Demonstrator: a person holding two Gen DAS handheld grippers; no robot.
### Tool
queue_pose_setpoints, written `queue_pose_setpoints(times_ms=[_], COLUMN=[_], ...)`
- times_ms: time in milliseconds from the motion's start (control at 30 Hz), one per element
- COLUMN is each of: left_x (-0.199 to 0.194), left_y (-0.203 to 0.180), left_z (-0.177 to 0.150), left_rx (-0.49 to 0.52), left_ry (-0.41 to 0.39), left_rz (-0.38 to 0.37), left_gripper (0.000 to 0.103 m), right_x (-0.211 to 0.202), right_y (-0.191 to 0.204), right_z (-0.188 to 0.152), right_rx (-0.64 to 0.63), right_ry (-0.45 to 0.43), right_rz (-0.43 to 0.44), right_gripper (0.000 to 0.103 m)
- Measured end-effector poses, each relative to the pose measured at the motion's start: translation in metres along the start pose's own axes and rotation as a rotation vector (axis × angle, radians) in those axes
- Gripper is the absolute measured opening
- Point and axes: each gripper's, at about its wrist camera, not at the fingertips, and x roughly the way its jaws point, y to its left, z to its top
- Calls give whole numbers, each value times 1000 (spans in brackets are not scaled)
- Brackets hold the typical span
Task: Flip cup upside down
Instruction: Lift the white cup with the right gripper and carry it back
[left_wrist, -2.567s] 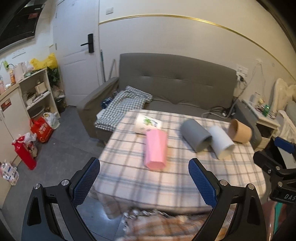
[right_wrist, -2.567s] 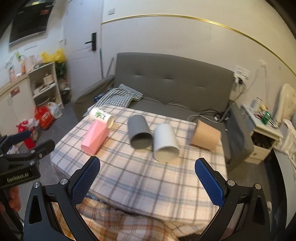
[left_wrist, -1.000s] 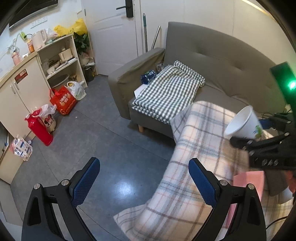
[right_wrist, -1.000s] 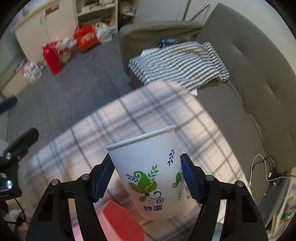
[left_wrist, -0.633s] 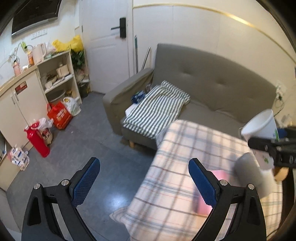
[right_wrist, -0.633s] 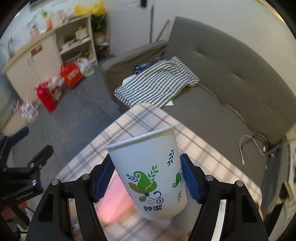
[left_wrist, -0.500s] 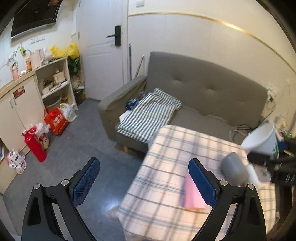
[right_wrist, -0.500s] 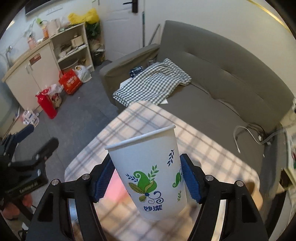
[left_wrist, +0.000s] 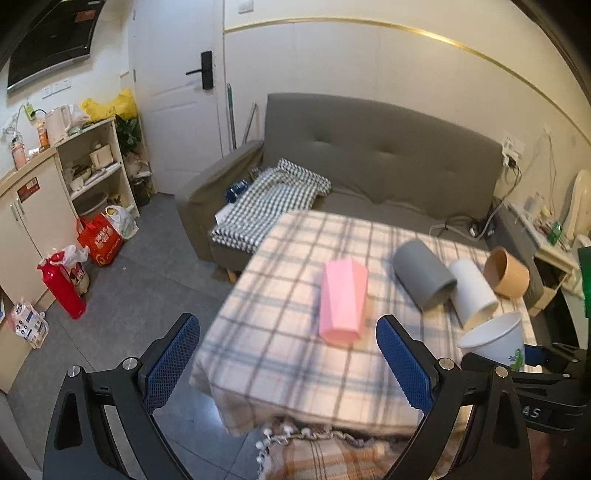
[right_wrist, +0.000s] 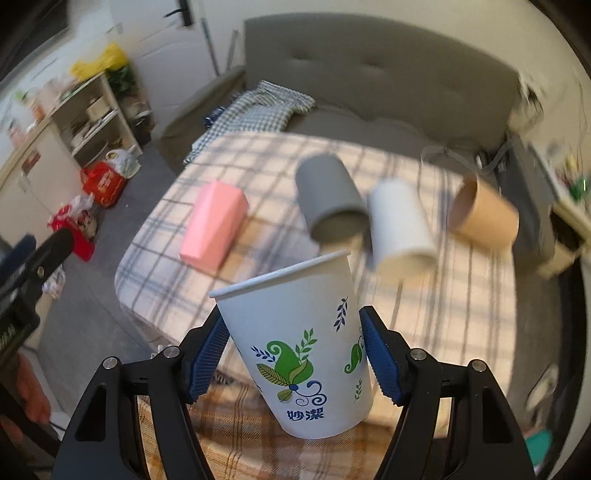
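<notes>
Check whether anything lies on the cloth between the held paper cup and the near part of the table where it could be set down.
Nothing visible does. The right tongs hold the paper cup above bare plaid cloth; the four lying cups sit farther back.

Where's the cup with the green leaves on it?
The leaf-printed paper cup is held in the right gripper, above the table's near edge, in front of the grey cup.

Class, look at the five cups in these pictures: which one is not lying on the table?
The white paper cup with green leaf print, clamped between the right gripper's fingers. The pink, grey, plain white and brown cups lie on their sides.
</notes>
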Motion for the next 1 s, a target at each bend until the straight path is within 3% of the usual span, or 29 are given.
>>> queue_pose_setpoints(times_ms=[233,567,1000], left_x=[22,59,70], left_y=[-11,0,-8], left_z=[-16,-26,-24], left_rx=[36,34,51], left_ry=[50,129,165], left_rz=[-4,-3,11], left_gripper=[99,99,99], right_x=[31,75,88], right_y=[-3,-10,-19], right_z=[-12,-1,2], right_rx=[95,180,152], right_ry=[27,19,-17], right_rz=[8,-12,-4], right_gripper=[70,70,72])
